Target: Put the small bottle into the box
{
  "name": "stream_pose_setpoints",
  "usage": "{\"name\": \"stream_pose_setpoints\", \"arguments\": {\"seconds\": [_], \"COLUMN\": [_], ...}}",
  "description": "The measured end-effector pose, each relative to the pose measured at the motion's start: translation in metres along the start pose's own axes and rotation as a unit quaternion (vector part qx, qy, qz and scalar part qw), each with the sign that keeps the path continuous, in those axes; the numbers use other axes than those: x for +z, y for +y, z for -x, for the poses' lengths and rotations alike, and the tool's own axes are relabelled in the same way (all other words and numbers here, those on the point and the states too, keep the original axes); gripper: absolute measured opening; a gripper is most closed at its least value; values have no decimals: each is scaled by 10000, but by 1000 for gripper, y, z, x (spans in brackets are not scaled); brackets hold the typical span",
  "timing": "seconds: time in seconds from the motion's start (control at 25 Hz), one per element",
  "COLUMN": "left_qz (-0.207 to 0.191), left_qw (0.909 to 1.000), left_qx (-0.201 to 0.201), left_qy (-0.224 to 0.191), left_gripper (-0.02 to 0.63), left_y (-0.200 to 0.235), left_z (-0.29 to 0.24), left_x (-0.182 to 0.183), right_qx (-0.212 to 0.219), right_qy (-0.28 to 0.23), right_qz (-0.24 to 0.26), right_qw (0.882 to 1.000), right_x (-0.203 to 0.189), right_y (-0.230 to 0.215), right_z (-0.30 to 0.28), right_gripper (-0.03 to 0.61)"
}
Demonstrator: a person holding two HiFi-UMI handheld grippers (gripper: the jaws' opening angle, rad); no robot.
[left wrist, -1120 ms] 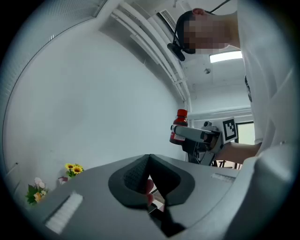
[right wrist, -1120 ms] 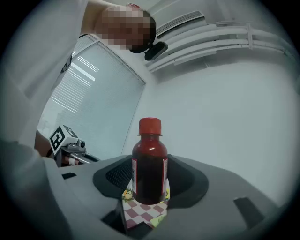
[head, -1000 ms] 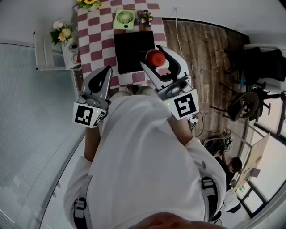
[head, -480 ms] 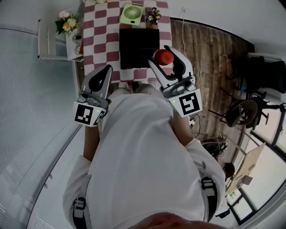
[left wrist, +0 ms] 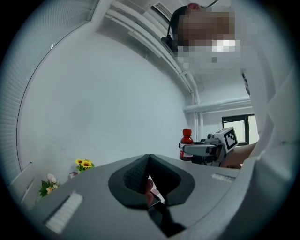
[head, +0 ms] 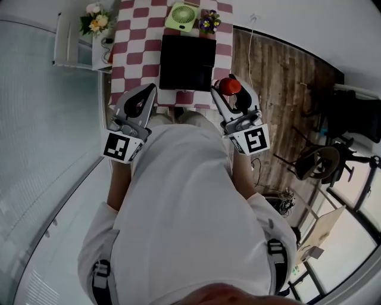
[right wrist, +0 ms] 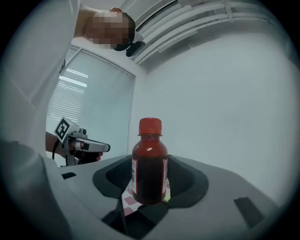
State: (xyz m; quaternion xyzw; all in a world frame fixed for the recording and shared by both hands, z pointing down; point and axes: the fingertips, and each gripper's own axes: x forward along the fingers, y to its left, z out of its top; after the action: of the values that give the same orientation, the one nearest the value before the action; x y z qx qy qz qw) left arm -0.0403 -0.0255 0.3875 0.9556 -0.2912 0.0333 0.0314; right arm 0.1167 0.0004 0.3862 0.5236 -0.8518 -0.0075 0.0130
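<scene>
A small dark-red bottle (head: 230, 86) with a red cap stands upright in my right gripper (head: 228, 91), which is shut on it. It hangs just right of the near right corner of the black open box (head: 187, 62) on the checkered table (head: 134, 53). In the right gripper view the bottle (right wrist: 149, 164) fills the space between the two pads. My left gripper (head: 147, 91) is held at the table's near edge, left of the box. Its pads (left wrist: 140, 172) meet with nothing between them. From the left gripper view the bottle (left wrist: 186, 144) shows off to the right.
A green fan (head: 183, 13) and a pot of purple flowers (head: 208, 22) stand behind the box. More flowers (head: 95, 18) sit on a white shelf at the left. Wooden floor (head: 268, 77) with chairs lies right of the table.
My right gripper has carried the bottle from over the box's near right corner to just right of it. The left gripper has hardly moved. The head view has shifted.
</scene>
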Motion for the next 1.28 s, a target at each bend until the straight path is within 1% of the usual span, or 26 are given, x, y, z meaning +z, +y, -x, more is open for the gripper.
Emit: {"name": "stream_pose_setpoints", "arguments": {"seconds": [0.12,0.2,0.28,0.4,0.56,0.72,0.84,0.92,1.0,1.08,1.2,1.28], "left_qz": [-107,-168,-201,-321,-270,-270,-176,-114,1,92,132,126], "left_qw": [9998,9997,9995,9988,9985,9994,9996,9996,9997,9996,9997,9997], "left_qx": [54,97,193,309,447,226,207,232,213,111,103,145], "left_qy": [178,176,152,225,170,27,-24,-68,-156,-228,-167,-130], "left_gripper": [2,2,2,2,2,2,2,2,2,2,2,2], "left_y": [-11,-18,-23,-31,-35,-44,-36,-27,-20,-12,1,9], "left_z": [-8,-15,-26,-39,-50,-46,-40,-31,-17,-1,19,31], "left_x": [-6,-5,-1,-1,4,4,2,5,8,8,-1,-8], "right_qx": [45,56,38,-26,17,-57,83,221,363,528,783,942], "right_qy": [-146,-315,-402,-392,-331,104,542,862,1144,1448,1853,2156], "right_qz": [-70,-112,-46,144,265,581,1048,1309,1418,1504,1665,1826], "right_qw": [9999,9994,9992,9991,9991,9982,9930,9874,9826,9765,9653,9546], "right_x": [1,6,11,14,15,1,-15,-27,-42,-60,-88,-108], "right_y": [-9,-18,-31,-47,-58,-54,-45,-38,-29,-20,-6,1], "right_z": [11,17,22,28,25,16,-3,-19,-32,-45,-65,-73], "right_gripper": [222,222,221,221,221,221,221,221,221,221,221,221]}}
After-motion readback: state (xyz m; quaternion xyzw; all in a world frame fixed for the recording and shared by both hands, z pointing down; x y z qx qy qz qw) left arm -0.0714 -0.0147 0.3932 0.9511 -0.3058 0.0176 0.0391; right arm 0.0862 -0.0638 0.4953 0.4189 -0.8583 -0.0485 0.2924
